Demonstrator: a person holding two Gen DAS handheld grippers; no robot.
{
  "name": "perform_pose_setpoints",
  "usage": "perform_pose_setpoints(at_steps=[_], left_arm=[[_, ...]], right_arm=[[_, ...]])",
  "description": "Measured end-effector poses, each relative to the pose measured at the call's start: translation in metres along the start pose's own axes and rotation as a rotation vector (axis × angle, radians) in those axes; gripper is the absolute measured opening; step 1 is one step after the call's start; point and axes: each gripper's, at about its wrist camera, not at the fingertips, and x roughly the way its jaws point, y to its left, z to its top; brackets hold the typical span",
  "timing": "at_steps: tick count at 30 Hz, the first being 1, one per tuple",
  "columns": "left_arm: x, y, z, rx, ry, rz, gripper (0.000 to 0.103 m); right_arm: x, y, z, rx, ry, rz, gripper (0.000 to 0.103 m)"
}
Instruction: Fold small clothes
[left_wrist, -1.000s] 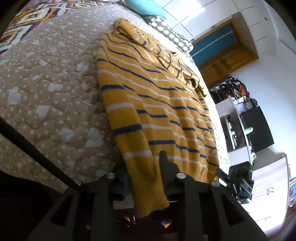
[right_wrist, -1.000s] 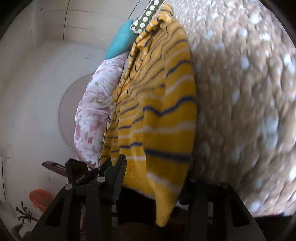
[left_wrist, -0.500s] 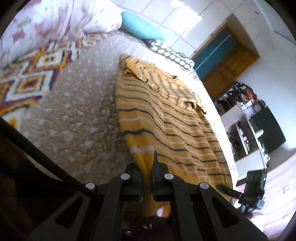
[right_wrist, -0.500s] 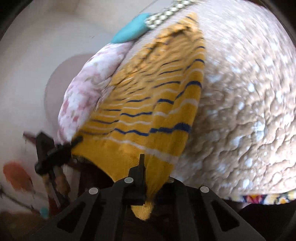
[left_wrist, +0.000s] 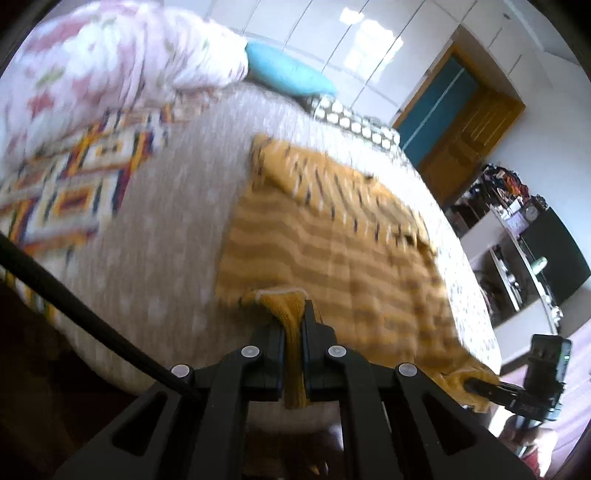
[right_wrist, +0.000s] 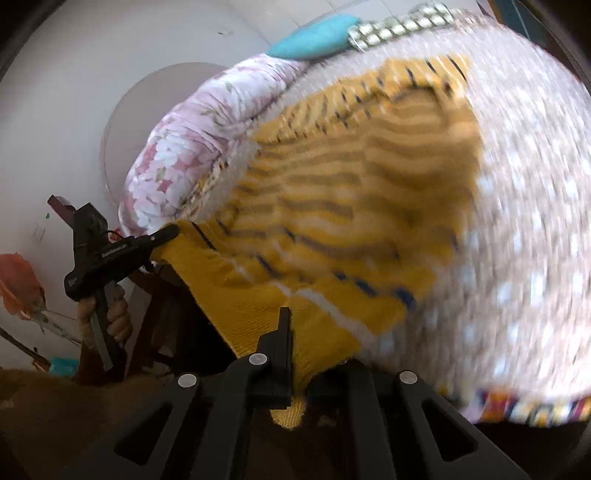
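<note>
A yellow sweater (left_wrist: 332, 240) with blue and white stripes lies spread on the beige dotted bedspread (left_wrist: 166, 221); it also shows in the right wrist view (right_wrist: 351, 192). My left gripper (left_wrist: 294, 317) is shut on the sweater's near hem corner and lifts it off the bed. My right gripper (right_wrist: 295, 332) is shut on the other hem corner, its right finger hidden under the cloth. Each gripper shows in the other's view: the right gripper (left_wrist: 480, 387) and the left gripper (right_wrist: 162, 236) both pinch the hem. Both views are motion-blurred.
A floral duvet (left_wrist: 92, 70), a teal pillow (left_wrist: 288, 77) and a dotted pillow (left_wrist: 354, 122) lie at the bed's far end. A patterned blanket (left_wrist: 66, 184) lies to the left. A wooden door (left_wrist: 465, 136) and shelves (left_wrist: 517, 258) stand beyond on the right.
Both grippers have closed on the sweater's hem corners and raised them. The views now look down over the bed, and the hem has moved forward over the sweater.
</note>
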Motion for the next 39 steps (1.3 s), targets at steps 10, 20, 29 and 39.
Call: perform_pose_setpoints(at_steps=[10, 20, 29, 39], left_arm=[[0.089, -0.027, 0.153, -0.025, -0.052, 0.043, 0.006], [0.194, -0.016, 0.208, -0.052, 0.086, 0.138, 0.007], [0.248, -0.009, 0.236, -0.085, 0.12, 0.18, 0.011], [0.285, 0.01, 0.255, -0.206, 0.189, 0.107, 0.02]], right_arm=[[0.034, -0.026, 0.153, -0.02, -0.213, -0.078, 0.006], [0.091, -0.079, 0.235, 0.145, -0.191, -0.153, 0.006], [0.117, -0.144, 0.275, 0.357, -0.192, -0.183, 0.023], [0.131, -0.206, 0.304, 0.475, -0.208, -0.286, 0.057]])
